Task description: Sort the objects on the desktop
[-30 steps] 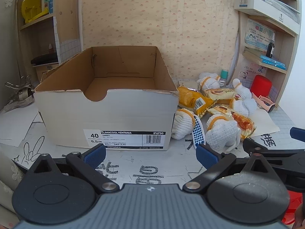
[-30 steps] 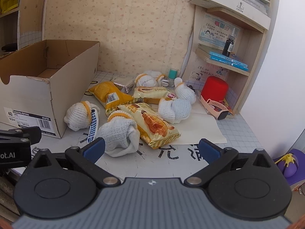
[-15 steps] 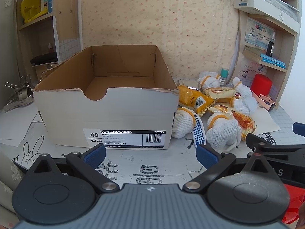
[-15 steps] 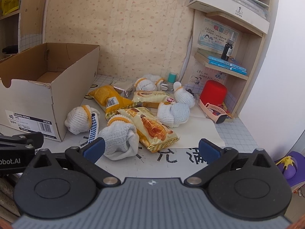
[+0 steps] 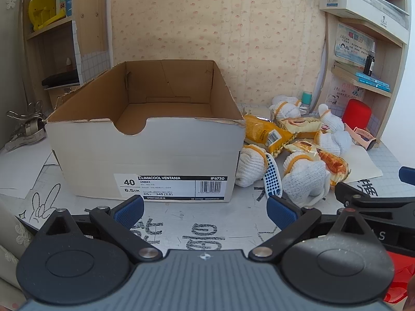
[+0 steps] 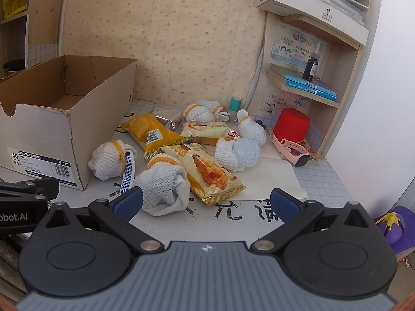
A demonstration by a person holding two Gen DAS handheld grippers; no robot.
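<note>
The open shoebox stands empty on the worktop, its inside showing only in the left view. Just right of it lie rolled gloves and snack packets. Both the left gripper and right gripper have jaws apart, holding nothing.

We cannot see the box floor near its front wall, which hides it. The fine print under the size on its label is too small for us to read. The croissant pack covers part of the glove beside it. In the left view the right tongs are cut off by the picture's edge; in the right view only a corner of the left tongs shows.
</note>
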